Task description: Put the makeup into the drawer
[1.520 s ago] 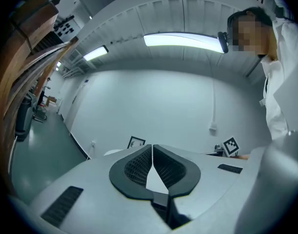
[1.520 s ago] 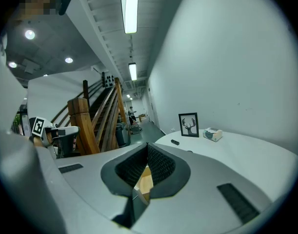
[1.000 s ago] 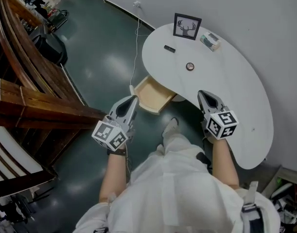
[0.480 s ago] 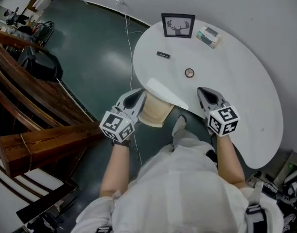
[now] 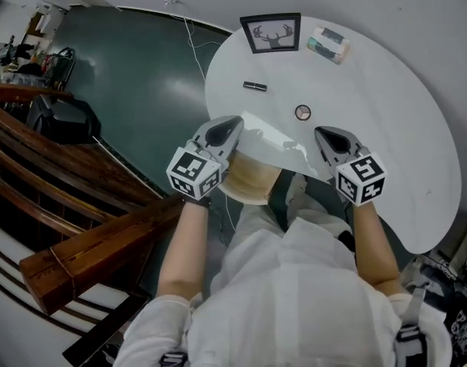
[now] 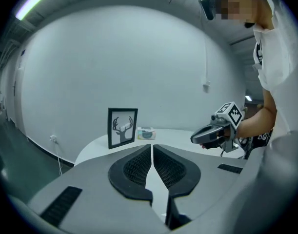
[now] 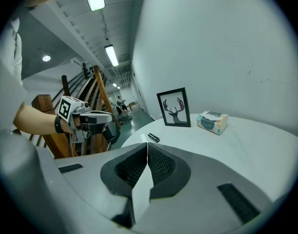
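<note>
Head view: just brought left gripper [image 5: 235, 123] and right gripper [image 5: 322, 133] to the table's [image 5: 386, 105] near edge, fingers [image 6: 131, 168] together, empty; yet to pick the compact [image 5: 303, 112] for the drawer [image 5: 252, 180].

The head camera looks steeply down on the counter [image 5: 386, 113]. Cameras on the left gripper [image 5: 235, 121] and right gripper [image 5: 323, 134] look low across it from close by. Both show the framed picture [image 6: 122, 126].

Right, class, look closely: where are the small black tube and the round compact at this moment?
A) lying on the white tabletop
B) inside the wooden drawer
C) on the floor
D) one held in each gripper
A: the small black tube and the round compact both lie on the white tabletop, ahead of the left gripper and the right gripper, both shut and empty.
</note>
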